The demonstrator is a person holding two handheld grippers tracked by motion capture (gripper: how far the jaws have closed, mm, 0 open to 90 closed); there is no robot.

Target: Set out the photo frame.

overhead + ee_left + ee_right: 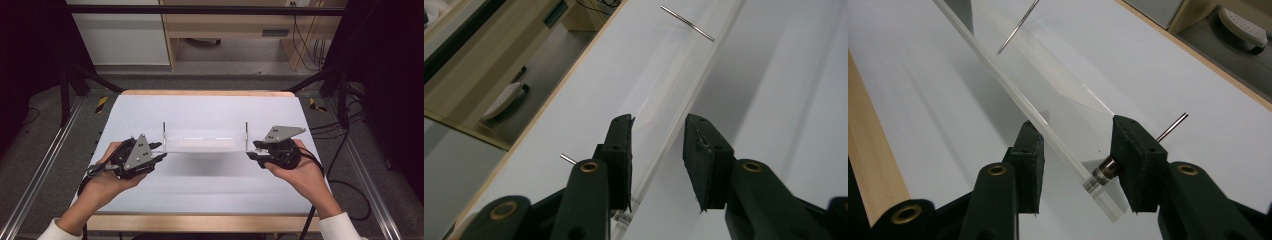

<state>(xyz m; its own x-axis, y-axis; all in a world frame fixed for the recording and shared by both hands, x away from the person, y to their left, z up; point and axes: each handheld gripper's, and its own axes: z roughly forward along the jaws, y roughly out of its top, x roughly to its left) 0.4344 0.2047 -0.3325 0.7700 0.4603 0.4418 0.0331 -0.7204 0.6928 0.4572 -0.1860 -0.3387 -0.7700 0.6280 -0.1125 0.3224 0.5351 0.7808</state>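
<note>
A clear acrylic plate [205, 142] hangs level a little above the white table [210, 190], casting a shadow below it. A thin metal pin stands at each end, the left pin [164, 131] and the right pin [246, 131]. My left gripper [159, 150] holds the plate's left end and my right gripper [253, 150] its right end. In the left gripper view the plate [684, 65] runs away between the jaws of the left gripper [658, 150]. In the right gripper view the right gripper [1078, 150] clamps the plate [1013, 92] and a pin's metal collar [1102, 173].
The table's wooden edges [200, 93] frame the white sheet. Metal frame rails [40, 170] run along both sides, with cables [350, 150] on the floor at right. Beyond the far edge stand a cabinet [225, 25] and a white object on the floor [1243, 25].
</note>
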